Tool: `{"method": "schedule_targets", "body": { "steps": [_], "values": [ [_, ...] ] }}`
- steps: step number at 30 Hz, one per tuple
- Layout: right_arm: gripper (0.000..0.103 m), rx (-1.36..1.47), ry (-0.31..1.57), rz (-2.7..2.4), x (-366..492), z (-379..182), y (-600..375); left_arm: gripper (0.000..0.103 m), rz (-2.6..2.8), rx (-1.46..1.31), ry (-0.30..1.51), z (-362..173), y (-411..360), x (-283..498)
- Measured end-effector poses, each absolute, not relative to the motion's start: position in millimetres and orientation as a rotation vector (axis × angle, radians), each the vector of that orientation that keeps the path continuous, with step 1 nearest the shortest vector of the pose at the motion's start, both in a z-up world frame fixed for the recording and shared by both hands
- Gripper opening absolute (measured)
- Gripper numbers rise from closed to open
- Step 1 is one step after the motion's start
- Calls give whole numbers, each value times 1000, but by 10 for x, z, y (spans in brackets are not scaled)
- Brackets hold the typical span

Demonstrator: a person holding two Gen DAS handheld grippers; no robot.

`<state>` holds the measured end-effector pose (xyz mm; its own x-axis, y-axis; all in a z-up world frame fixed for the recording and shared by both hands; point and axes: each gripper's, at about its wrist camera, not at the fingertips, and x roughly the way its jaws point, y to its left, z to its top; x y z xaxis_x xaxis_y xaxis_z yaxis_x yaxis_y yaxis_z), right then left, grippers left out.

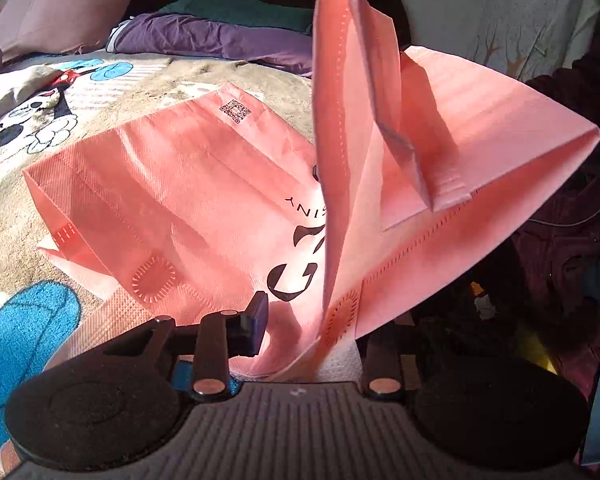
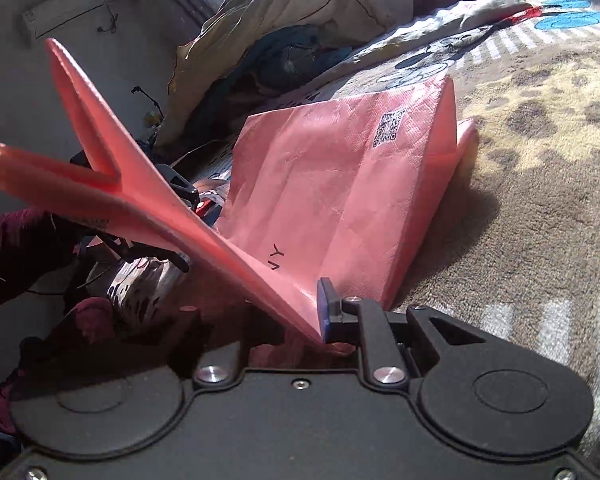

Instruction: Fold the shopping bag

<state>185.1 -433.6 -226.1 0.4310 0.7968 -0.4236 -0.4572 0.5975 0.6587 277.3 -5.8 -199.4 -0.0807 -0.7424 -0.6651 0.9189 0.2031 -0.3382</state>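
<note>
- Sunlit bedroom: a bed (image 1: 228, 76) under a cartoon-print blanket carries the work, with a purple pillow (image 1: 204, 40) and rumpled bedding at its far side.
- Left gripper (image 1: 300, 328): only its left finger (image 1: 256, 320) shows clearly; the other is hidden behind pink cloth. The top edge of the shopping bag (image 1: 172, 184) runs down between the fingers near a round stitched patch, so it appears to hold that edge at a narrow gap, though the contact itself is covered.
- Right gripper (image 2: 300, 320): its right finger (image 2: 326, 308) lies against a gathered corner of the bag (image 2: 332, 184). The jaws stand narrow and look pinched on the cloth; the opposite finger sits in shadow.
- Outward from both grips, the near half of the bag is lifted off the bed, and its handle loops (image 1: 356, 92) stand up loose.
- Beyond that, the far half with the QR code (image 1: 235, 111) rests on the blanket, one side gusset propped open like a tent.
- Progress, as I judge it: early to middle. The bag lies roughly flattened and the first fold-over is under way. Left to do: lay the raised half onto the far half, tuck the handles, press down the gusset, then fold again if wanted.
</note>
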Motion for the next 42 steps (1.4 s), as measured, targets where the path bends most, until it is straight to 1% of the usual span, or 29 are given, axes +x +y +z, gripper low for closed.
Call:
{"method": "schedule_targets", "body": {
  "steps": [3, 9, 13, 19, 21, 23, 26, 29, 31, 34, 37, 39, 40, 41, 42],
  "values": [
    [15, 597, 835, 797, 1885, -2331, -4333, 31, -1304, 46, 1014, -2071, 16, 2970],
    [13, 872, 890, 647, 1965, -2439, -4338, 31, -1139, -263, 1113, -2202, 132, 3185],
    [11, 1092, 897, 534, 1953, -2547, -4367, 31, -1095, -372, 1143, -2248, 196, 3177],
    [11, 1113, 981, 508, 1811, -2461, -4187, 31, -1172, -450, 1192, -2134, 358, 2834],
    [12, 1114, 987, 514, 1732, -2458, -4148, 31, -1157, -501, 1195, -2172, 441, 2784],
    [12, 1178, 960, 502, 1637, -2548, -4154, 31, -1096, -567, 1164, -2195, 496, 2807],
    [7, 1217, 929, 489, 1552, -2624, -4120, 31, -1028, -658, 1038, -2180, 515, 2861],
    [2, 1252, 930, 472, 1558, -2675, -4117, 31, -942, -645, 940, -2157, 389, 2926],
    [0, 1259, 936, 463, 1601, -2705, -4133, 31, -911, -626, 945, -2193, 266, 2967],
    [0, 1270, 939, 452, 1606, -2689, -4110, 31, -794, -505, 990, -2207, 122, 3006],
    [0, 1286, 934, 440, 1554, -2665, -4139, 33, -752, -422, 978, -2146, 86, 3034],
    [0, 1303, 924, 426, 1510, -2691, -4157, 34, -706, -248, 933, -2051, -39, 2984],
    [0, 1311, 918, 415, 1511, -2696, -4144, 40, -683, -124, 880, -2013, -137, 2918],
    [0, 1318, 914, 404, 1481, -2714, -4159, 40, -659, -1, 824, -1974, -234, 2853],
    [0, 1321, 913, 395, 1464, -2726, -4167, 44, -632, 120, 767, -1936, -331, 2788]
  ]
}}
